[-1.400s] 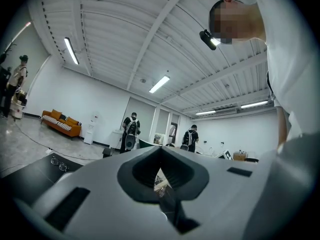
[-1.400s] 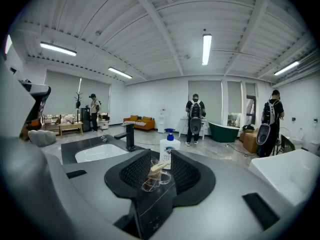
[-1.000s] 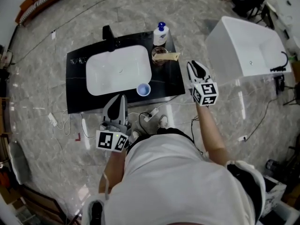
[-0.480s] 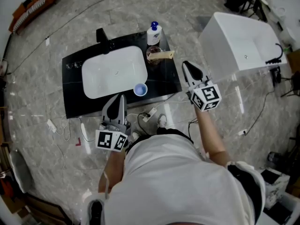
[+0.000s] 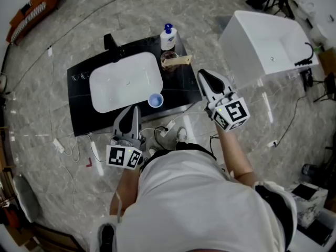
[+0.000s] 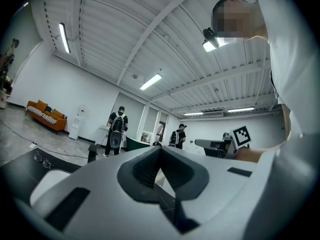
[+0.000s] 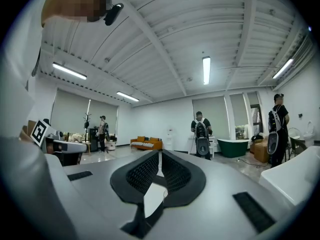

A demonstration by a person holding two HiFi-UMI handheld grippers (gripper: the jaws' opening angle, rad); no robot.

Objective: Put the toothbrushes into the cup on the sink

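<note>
A small blue cup (image 5: 155, 100) stands on the black counter (image 5: 79, 114) near its front edge, beside the white basin (image 5: 121, 83). At the back right a brownish glass cup (image 5: 169, 62) carries a pale wooden-looking piece (image 5: 181, 61) across its rim; I cannot make out separate toothbrushes. My left gripper (image 5: 136, 109) hovers in front of the counter, just left of the blue cup, its jaws shut (image 6: 160, 148) on nothing. My right gripper (image 5: 201, 74) hangs over the counter's right end, near the glass cup, shut (image 7: 159, 153) and empty.
A soap bottle (image 5: 167, 37) and a black faucet (image 5: 110, 41) stand at the counter's back. A white bathtub (image 5: 262, 41) sits to the right. A power strip with cables (image 5: 170, 126) lies on the floor before the counter. People with backpacks (image 7: 202, 136) stand far off.
My right gripper's jaws have closed with nothing between them, and it has risen and shifted left toward the counter's right end. The left gripper has stayed put.
</note>
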